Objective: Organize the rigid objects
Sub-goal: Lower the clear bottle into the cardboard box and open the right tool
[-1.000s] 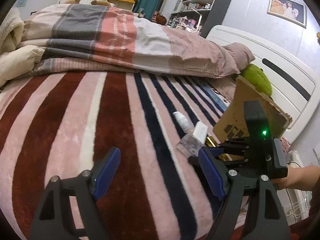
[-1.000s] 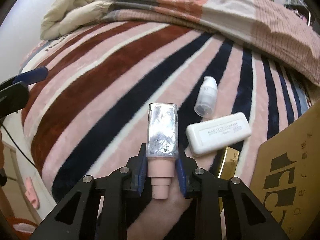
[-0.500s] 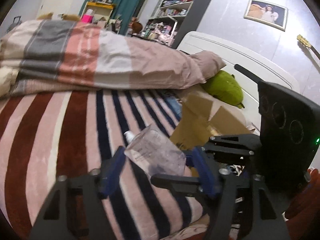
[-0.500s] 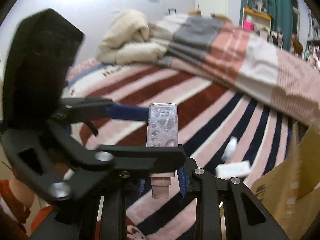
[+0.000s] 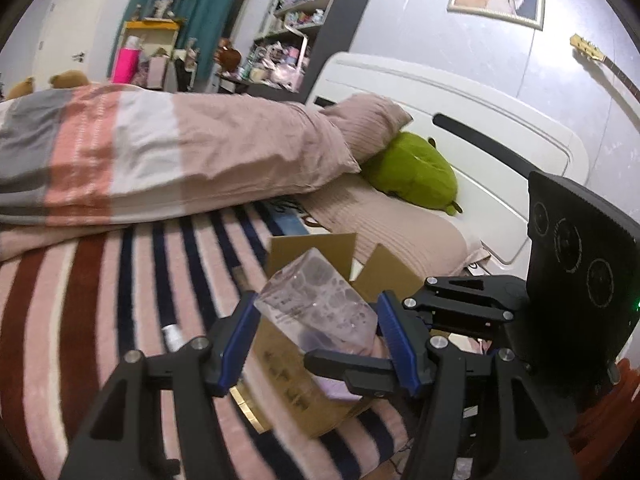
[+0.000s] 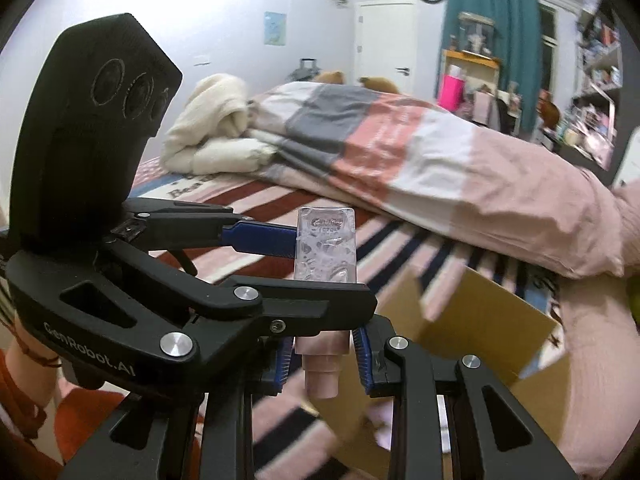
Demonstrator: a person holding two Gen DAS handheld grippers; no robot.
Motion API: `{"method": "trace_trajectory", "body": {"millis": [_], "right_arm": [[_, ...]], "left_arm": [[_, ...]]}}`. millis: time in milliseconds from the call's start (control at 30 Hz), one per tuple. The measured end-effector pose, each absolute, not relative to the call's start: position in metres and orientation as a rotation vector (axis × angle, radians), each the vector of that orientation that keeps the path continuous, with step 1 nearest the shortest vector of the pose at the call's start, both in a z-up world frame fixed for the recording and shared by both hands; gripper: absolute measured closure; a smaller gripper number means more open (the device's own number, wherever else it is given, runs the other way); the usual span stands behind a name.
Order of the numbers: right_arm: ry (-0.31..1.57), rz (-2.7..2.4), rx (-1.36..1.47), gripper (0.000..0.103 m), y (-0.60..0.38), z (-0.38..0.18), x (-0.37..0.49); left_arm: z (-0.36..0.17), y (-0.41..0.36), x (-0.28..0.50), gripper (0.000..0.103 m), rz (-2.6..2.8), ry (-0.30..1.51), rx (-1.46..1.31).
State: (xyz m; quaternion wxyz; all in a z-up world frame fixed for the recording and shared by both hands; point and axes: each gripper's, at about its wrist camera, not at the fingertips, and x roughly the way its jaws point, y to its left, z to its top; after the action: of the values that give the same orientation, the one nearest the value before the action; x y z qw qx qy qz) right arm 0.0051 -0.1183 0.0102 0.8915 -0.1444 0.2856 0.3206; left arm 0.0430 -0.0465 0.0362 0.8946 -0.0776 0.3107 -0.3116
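A clear square bottle [image 5: 318, 304] with a pink cap [image 6: 321, 364] is held in the air between both grippers, above the bed. My left gripper [image 5: 316, 336] is closed on its clear body from the sides. My right gripper [image 6: 322, 354] has its blue pads at the pink cap end, with a thin gap showing beside the cap. An open cardboard box [image 5: 320, 356] sits on the striped blanket just behind and below the bottle; it also shows in the right wrist view [image 6: 492, 320].
A small white bottle [image 5: 173, 336] and a gold item [image 5: 246, 404] lie on the striped blanket [image 5: 100, 300] by the box. A folded duvet [image 5: 160, 152], pillows, a green plush [image 5: 416, 172] and the white headboard [image 5: 460, 100] lie beyond.
The right gripper lifted the bottle off the blanket toward the box. The left gripper came in and closed around its clear body.
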Motion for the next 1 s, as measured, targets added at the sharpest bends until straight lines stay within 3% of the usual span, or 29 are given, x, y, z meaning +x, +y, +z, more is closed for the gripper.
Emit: {"method": "trace_trajectory", "body": {"millis": [300, 633, 867, 1000], "right_arm": [[0.667, 0.57, -0.242, 0.081, -0.179, 0.002, 0.038], [0.753, 0.565, -0.226, 0.081, -0.192, -0.027, 0.055], [0.763, 0.544, -0.216, 0.079, -0.192, -0.029, 0.057], [0.755, 0.506, -0.231, 0.07, -0.192, -0.028, 0.055]], "left_arm": [[0.022, -0.105, 0.082, 0.046, -0.679, 0.749, -0.125], [0.0, -0.118, 0.094, 0.046, -0.646, 0.789, -0.068], [0.002, -0.108, 0.089, 0.03, -0.639, 0.766, -0.087], [0.006, -0.101, 0.081, 0.03, -0.632, 0.74, -0.103]]}}
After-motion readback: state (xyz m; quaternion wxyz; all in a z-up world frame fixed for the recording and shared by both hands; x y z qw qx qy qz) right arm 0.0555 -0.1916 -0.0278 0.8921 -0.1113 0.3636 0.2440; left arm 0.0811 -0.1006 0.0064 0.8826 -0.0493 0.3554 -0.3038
